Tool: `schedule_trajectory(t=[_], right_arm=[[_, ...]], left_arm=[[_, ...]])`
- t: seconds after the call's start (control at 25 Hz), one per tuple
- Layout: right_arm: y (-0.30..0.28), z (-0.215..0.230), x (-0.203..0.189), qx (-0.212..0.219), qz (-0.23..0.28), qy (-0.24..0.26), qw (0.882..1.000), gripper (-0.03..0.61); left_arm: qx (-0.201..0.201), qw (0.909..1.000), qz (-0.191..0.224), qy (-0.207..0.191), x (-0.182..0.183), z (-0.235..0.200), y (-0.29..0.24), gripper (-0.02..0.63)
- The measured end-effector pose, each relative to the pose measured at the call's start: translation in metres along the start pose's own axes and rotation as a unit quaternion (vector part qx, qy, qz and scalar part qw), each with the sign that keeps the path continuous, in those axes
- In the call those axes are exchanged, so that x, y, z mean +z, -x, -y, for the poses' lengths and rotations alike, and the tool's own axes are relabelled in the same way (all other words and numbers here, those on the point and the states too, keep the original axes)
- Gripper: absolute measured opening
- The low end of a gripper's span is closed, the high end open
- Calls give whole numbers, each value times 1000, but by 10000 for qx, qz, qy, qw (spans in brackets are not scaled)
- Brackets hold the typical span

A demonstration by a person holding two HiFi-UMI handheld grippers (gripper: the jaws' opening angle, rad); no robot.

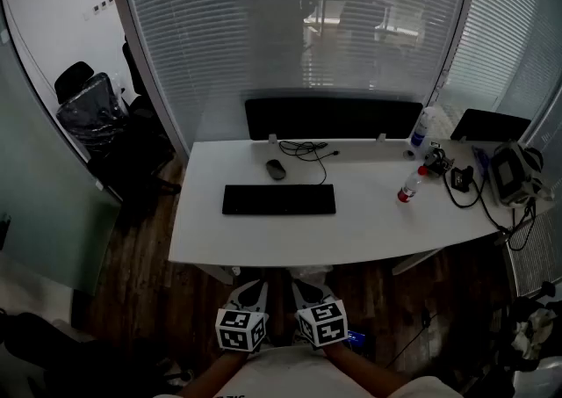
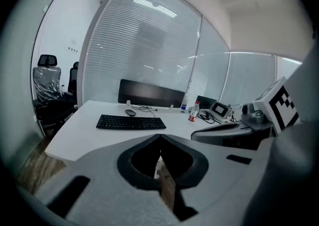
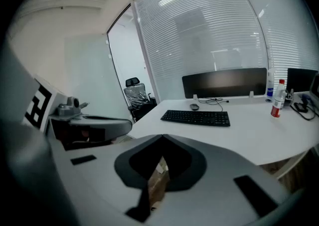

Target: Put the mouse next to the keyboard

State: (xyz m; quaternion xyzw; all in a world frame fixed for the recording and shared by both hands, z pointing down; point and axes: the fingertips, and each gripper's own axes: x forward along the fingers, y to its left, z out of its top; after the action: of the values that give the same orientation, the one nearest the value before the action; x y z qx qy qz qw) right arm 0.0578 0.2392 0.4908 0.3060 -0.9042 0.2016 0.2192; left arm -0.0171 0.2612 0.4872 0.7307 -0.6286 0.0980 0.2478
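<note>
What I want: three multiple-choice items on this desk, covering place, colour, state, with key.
1. The mouse lies: A) beyond the keyboard, toward the monitor; B) on top of the keyboard; C) left of the keyboard.
2. The keyboard is: A) white; B) black; C) red.
3. The left gripper and right gripper are: A) both shut, empty; B) both open; C) one open, one shut.
Key: A, mouse sits between keyboard and monitor; B, black keys against the white desk; A, each pair of jaws meets with nothing between.
</note>
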Motion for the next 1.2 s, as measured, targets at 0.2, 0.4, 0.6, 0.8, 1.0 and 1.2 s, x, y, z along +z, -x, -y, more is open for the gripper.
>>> schedule_trajectory(t=[0.2,0.4,0.6,0.8,1.0,1.2], right_arm=[[12,21,-9,30,-34,6,10000,5],[12,28,-11,84,-65,9,9999,5],[1,36,-13,96,-164,-39,9998,5],[-23,45,0,10,-169,-100,9998,5],[-64,55,20,-109,-205,-167,9996,5],[-115,69,65,-330,-88,-200,9992,5]], left_arm=[[7,10000,55,46,-5,25,-8,2],[51,10000,16,74,-6,29,-14,2],[86,9999,-48,136,-7,21,-25,2],[27,9998,-96,177,0,2,-45,2],[-106,9997,-105,167,21,-32,-77,2],[-289,9996,-73,16,61,-78,-116,2]])
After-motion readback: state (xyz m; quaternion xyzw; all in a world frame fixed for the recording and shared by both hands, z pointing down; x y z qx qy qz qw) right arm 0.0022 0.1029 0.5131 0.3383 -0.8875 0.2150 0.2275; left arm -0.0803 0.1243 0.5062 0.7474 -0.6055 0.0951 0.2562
